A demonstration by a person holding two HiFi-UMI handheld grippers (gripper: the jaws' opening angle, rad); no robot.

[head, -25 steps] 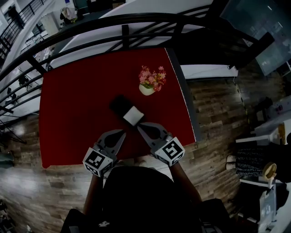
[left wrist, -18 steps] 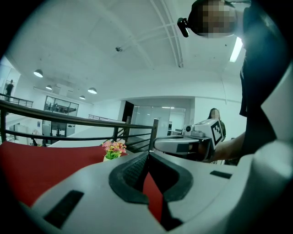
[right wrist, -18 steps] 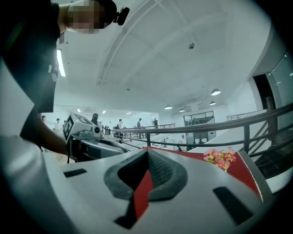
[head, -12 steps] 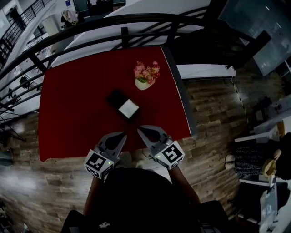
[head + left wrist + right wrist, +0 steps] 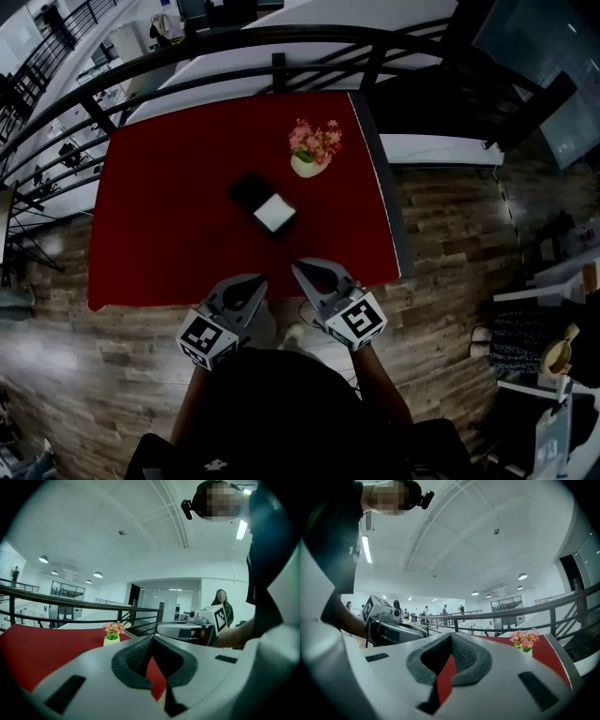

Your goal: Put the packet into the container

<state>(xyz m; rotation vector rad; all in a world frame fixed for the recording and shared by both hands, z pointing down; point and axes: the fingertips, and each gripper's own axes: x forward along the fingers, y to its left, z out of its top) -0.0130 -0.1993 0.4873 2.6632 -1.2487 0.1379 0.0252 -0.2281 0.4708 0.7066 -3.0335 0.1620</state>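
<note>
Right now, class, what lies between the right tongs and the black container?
Only bare red tabletop lies between the right tongs and the container, as the head view shows.

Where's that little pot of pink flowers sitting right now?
In the head view, the flower pot stands on the red table near its far right corner, just beyond and to the right of the black container and the white packet.

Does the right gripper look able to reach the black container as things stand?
Probably yes: only bare red table lies between the right gripper and the black container, though its jaws are shut and would need opening.
</note>
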